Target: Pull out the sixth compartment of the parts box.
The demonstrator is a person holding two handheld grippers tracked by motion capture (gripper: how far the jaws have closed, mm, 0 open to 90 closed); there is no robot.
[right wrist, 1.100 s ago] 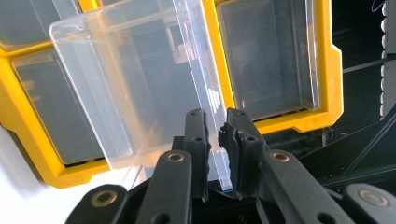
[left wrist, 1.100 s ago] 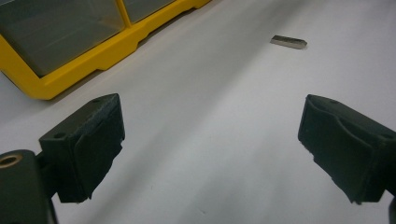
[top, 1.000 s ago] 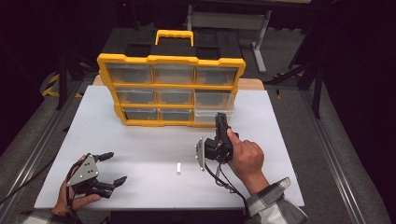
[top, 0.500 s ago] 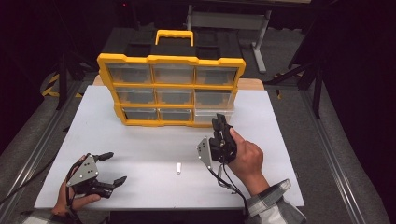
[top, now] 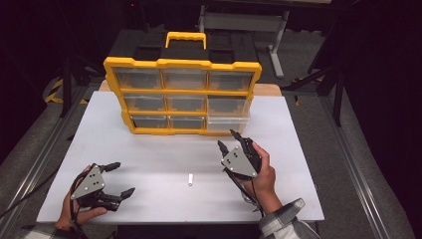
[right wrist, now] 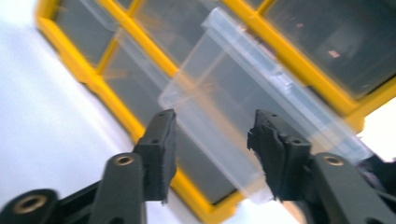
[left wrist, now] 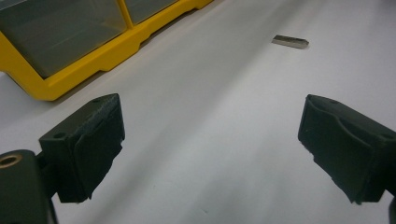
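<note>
The left gripper (top: pixel 121 179) sits spread and empty near left; a small white piece (top: pixel 190 179) lies mid-table. The right gripper (top: pixel 230 140), jaws just opened, hovers off the pulled-out clear drawer (top: pixel 228 125), apparently released; a stray nudge could tip it out

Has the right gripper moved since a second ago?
Yes. The right gripper has backed slightly from the yellow organizer toward the table's near edge, its jaws just opening, leaving the bottom-right clear drawer pulled partly out.
</note>
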